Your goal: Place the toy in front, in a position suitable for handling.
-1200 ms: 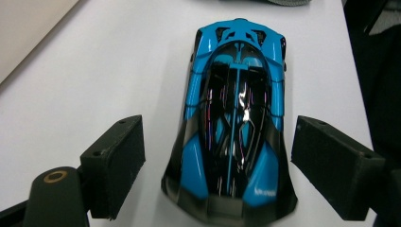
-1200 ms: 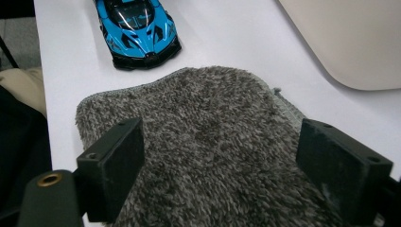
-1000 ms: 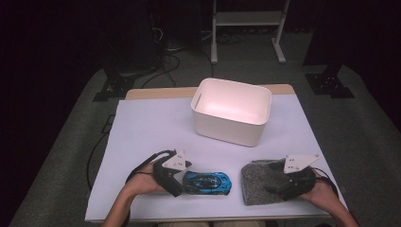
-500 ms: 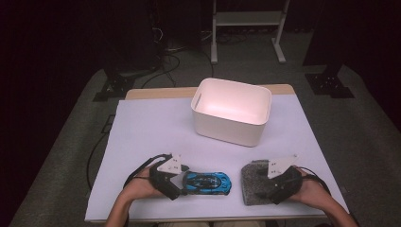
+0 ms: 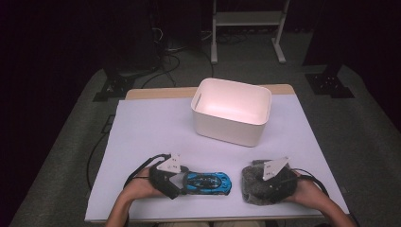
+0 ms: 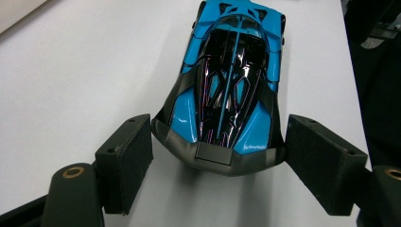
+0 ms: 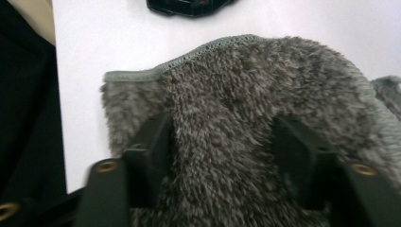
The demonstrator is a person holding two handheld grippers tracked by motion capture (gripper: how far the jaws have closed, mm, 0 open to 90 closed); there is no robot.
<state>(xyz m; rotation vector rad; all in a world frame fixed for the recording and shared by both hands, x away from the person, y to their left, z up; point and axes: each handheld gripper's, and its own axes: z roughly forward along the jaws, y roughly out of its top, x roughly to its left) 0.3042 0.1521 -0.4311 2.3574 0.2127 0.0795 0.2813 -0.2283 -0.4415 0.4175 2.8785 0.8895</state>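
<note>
In the high view we hold a claw in each hand near the bottom edge of the white desk [image 5: 142,127]. Our left claw [image 5: 178,182] sits at the lower left of the frame, at the tail of a blue toy car [image 5: 208,182] that lies flat on the desk, nose pointing toward the right of the frame. In the left gripper view the car [image 6: 231,80] runs from the middle up to the top edge, and its dark rear end lies between the two black pads [image 6: 126,158]. The jaws have just been closing in on it. One pad looks to be just meeting the car's rear corner, while a thin gap seems to remain at the other, so we cannot tell whether the car is truly clamped yet.

Our right claw [image 5: 265,182] is at the lower right of the high view, pressed into a grey fluffy cloth [image 5: 250,187] bunched on the desk, just beside the car's nose. In the right gripper view the cloth [image 7: 246,109] bulges between the jaws, which have just been closing, and the pads [image 7: 153,142] sink into the pile on both sides: a grasp on the cloth.

A white bin [image 5: 231,111] stands upright above the middle of the frame, well apart from both claws.
</note>
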